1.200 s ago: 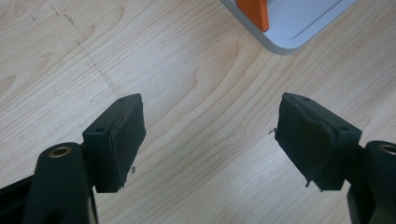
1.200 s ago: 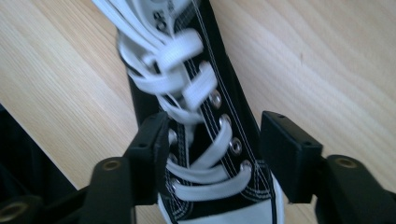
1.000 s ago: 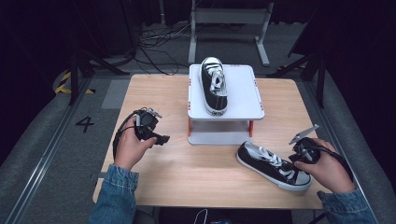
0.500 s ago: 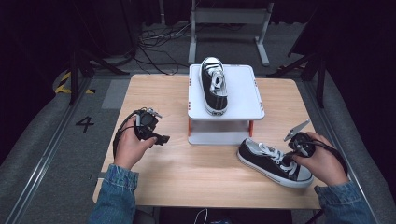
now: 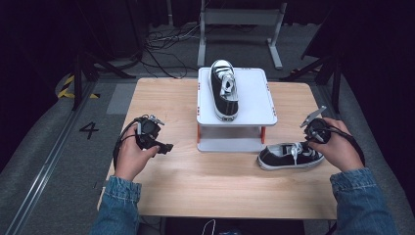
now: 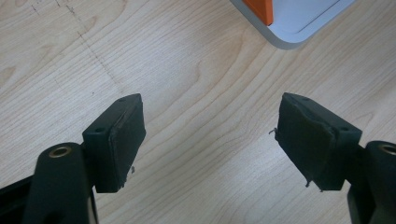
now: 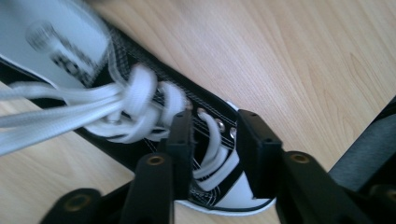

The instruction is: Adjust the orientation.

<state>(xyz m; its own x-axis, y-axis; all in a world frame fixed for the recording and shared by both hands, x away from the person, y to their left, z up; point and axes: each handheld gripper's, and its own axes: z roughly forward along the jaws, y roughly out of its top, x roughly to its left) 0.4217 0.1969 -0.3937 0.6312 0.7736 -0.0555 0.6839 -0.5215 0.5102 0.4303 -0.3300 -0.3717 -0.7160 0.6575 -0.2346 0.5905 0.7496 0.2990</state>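
A black canvas sneaker with white laces point(image 5: 288, 156) lies on the wooden table point(image 5: 215, 186) at the right, in front of the white stand point(image 5: 257, 100). A matching sneaker point(image 5: 224, 90) sits on top of the stand. My right gripper point(image 5: 307, 146) is over the table sneaker's laced part point(image 7: 140, 102). Its jaws have just been opening, and the eyelet strip point(image 7: 217, 126) lies between them without being pinched point(image 7: 214, 140). My left gripper point(image 5: 165, 147) hovers over bare wood at the left with its jaws wide apart and nothing between them point(image 6: 210, 140).
The stand's rounded corner point(image 6: 299, 28) and orange leg point(image 6: 262, 5) lie just beyond the left gripper. Dark floor, cables and metal frames surround the table, with a grey floor strip marked 4 point(image 5: 89, 129) at the left.
The table sneaker has swung from a diagonal to nearly level and shifted toward the stand. The right hand moved back and up with it. The left hand stayed put.
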